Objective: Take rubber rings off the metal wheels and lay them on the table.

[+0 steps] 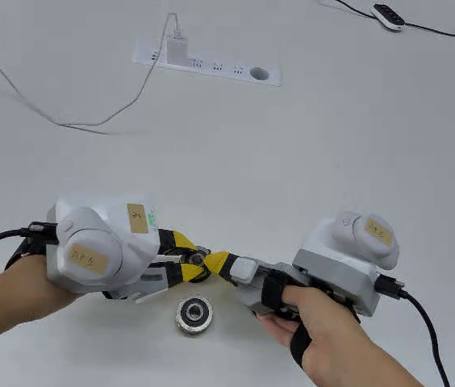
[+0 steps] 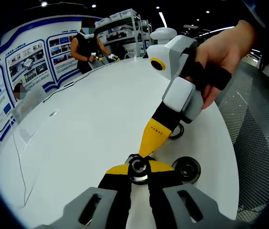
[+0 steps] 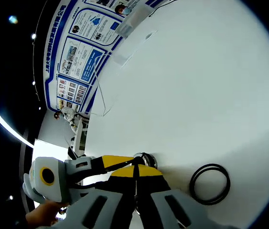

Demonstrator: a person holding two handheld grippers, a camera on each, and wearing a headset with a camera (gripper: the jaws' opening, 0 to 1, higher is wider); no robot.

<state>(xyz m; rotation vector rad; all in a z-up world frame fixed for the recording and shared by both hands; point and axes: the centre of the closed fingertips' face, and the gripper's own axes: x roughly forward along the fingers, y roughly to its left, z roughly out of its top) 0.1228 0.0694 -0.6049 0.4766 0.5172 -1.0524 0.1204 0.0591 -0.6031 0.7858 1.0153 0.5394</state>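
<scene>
Observed at the desk [image 1: 292, 145]: the left claw [image 2: 142, 168] is closed on a small metal wheel [image 3: 145, 160], one yellow tip on each side of it, and holds it just above the surface. The right claw [image 3: 135, 172] has its jaws drawn together, with the tips set against that wheel's rim. Whether they have pinched the rubber ring there cannot be told. A second wheel [image 1: 194, 314] lies flat on the desk close beneath the two claws. One black rubber ring [image 3: 210, 184] lies loose on the desk near the right claw, so I judge the task partly done.

Risks noted:
- The hold on the wheel is narrow. A hard pull from the right claw could twist the wheel out of the left claw and drop it onto the wheel below.
- If the right tips only rest on metal, they may skate off the rim without lifting the ring.
- A stretched ring released suddenly could spring away across the desk instead of being laid down.
</scene>
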